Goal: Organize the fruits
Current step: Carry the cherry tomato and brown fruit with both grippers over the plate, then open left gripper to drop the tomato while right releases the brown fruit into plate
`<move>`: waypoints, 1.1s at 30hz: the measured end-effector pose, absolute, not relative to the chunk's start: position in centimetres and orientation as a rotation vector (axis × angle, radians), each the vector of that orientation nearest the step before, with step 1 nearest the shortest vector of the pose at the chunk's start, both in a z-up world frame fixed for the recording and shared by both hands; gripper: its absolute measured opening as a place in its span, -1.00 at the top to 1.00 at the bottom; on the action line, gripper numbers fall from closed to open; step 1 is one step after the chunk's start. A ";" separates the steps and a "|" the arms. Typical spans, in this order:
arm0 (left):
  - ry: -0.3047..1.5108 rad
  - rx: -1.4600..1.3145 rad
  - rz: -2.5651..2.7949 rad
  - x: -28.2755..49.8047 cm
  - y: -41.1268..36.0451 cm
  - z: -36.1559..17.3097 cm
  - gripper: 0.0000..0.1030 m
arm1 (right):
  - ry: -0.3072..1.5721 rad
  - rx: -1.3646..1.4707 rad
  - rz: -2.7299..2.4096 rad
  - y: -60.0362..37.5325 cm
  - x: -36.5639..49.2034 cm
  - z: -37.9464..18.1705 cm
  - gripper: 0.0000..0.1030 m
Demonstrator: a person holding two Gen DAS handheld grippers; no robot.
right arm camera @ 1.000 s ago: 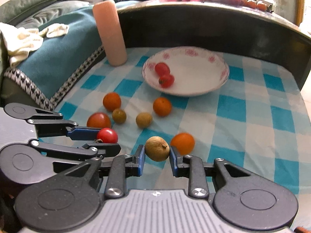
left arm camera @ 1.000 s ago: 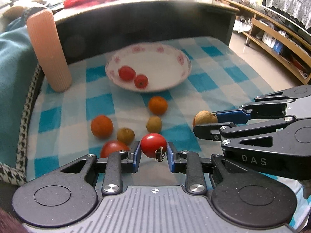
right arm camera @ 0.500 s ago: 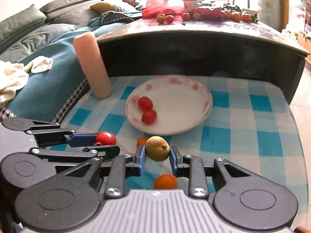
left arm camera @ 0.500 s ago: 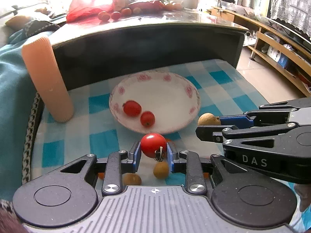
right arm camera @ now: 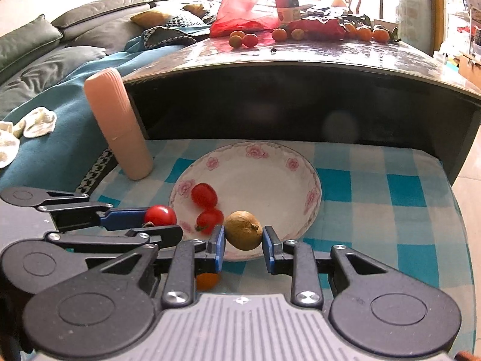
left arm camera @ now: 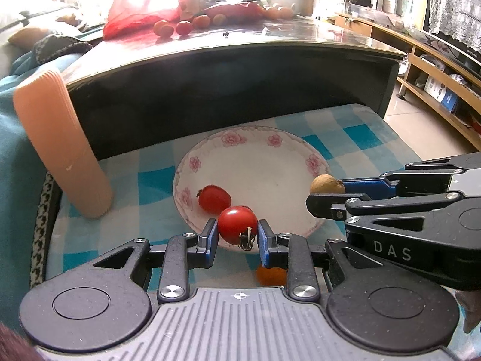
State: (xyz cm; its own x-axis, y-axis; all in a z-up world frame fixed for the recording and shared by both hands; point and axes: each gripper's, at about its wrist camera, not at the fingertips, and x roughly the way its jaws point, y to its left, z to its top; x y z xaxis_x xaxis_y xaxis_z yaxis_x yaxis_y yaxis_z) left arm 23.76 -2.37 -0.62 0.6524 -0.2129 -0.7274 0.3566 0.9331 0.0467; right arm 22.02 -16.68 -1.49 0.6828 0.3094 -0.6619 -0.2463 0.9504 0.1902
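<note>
My left gripper point(left arm camera: 237, 234) is shut on a red tomato point(left arm camera: 237, 225) and holds it over the near rim of the white flowered plate point(left arm camera: 264, 150). My right gripper point(right arm camera: 243, 237) is shut on a brown round fruit point(right arm camera: 243, 234) over the plate's near rim point(right arm camera: 270, 150). Two red tomatoes point(right arm camera: 204, 195) point(right arm camera: 209, 219) lie in the plate's left part. In the right wrist view the left gripper point(right arm camera: 160, 221) with its tomato point(right arm camera: 160, 215) shows at the left. In the left wrist view the right gripper point(left arm camera: 326, 192) with the brown fruit point(left arm camera: 326, 183) shows at the right.
A pink ribbed cylinder point(left arm camera: 60, 141) stands left of the plate on the blue checked cloth point(right arm camera: 390, 186). An orange fruit point(right arm camera: 206, 280) lies under the grippers. A dark raised table edge point(right arm camera: 285, 96) rises behind the plate, with more fruit and a red bag point(right arm camera: 243, 12) on top.
Both grippers have moved forward and up from the loose fruits to the plate's near rim, each still holding its fruit.
</note>
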 end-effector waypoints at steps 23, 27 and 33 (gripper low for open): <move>0.826 0.181 -0.312 26.3 -2.2 -2.7 0.32 | 0.779 0.068 0.308 -16.6 25.3 -3.4 0.16; 0.829 0.180 -0.303 26.6 -2.2 -2.8 0.29 | 0.774 0.063 0.310 -16.6 25.4 -3.5 0.15; 0.820 0.176 -0.289 26.8 -2.0 -2.9 0.15 | 0.771 0.065 0.313 -16.7 25.6 -3.6 0.15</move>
State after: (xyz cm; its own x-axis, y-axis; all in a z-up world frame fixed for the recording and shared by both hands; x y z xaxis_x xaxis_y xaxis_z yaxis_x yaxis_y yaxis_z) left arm 26.81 -2.04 -2.88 0.6459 -0.1852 -0.7406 0.3204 0.9463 0.0428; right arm 25.64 -16.70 -3.63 0.6739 0.3013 -0.6747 -0.2540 0.9519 0.1714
